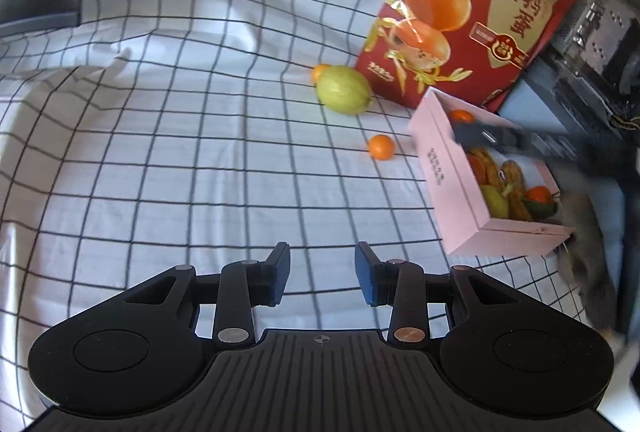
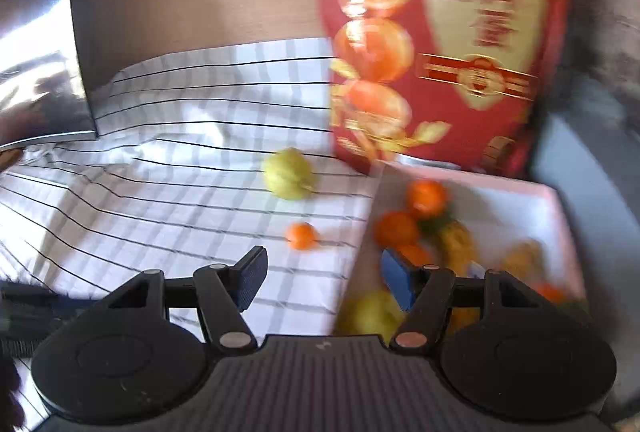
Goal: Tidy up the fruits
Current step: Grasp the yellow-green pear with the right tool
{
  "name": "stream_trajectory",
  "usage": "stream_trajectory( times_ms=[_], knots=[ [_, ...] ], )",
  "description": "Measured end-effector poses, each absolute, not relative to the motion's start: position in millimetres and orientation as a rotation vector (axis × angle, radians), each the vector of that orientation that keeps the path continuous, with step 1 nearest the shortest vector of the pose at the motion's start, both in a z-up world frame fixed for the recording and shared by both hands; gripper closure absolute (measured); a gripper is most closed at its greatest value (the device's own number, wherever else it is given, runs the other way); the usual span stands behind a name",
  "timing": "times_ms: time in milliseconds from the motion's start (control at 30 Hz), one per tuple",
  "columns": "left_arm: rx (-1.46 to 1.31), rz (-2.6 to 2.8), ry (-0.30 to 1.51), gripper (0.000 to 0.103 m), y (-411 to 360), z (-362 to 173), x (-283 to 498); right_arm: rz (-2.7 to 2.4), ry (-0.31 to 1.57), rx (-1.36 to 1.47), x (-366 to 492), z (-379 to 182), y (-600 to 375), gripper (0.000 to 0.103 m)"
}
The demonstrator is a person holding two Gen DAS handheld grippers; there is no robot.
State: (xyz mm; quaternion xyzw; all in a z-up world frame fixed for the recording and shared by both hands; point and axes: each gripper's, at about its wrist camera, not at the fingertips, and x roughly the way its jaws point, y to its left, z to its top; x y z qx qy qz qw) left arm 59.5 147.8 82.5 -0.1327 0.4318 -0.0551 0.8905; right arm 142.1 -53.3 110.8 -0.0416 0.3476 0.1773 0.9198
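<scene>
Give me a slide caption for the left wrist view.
Empty left gripper hovers over checkered cloth; green fruit and small orange lie loose beside pink box.

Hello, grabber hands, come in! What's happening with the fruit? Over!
Left gripper and right gripper: jaws open, empty. Pink box part filled; green fruit, small orange loose on cloth. Path clear.
</scene>
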Motion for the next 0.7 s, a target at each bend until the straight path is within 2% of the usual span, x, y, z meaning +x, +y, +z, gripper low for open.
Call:
stream_trajectory(
  times_ms=[200,367,600,667,700],
  knots=[
    [-0.323,-0.090,0.890,0.063,180.5,75.8,45.7,0.444,0.806,-0.301,218.7,97.8,17.1,0.035],
    [-0.383,-0.008,0.892,0.063,213.0,66.4,30.7,0.407,0.862,-0.417,274.7,63.3,59.9,0.035],
    [-0.436,0.068,0.891,0.063,238.7,60.6,19.3,0.360,0.979,-0.376,324.8,38.0,63.4,0.035],
    [-0.436,0.064,0.894,0.063,239.3,59.6,20.2,0.373,0.979,-0.382,322.2,38.9,63.6,0.044],
    [-0.435,0.058,0.895,0.063,238.1,59.5,21.0,0.374,0.979,-0.398,319.3,39.1,65.6,0.045]
  ],
)
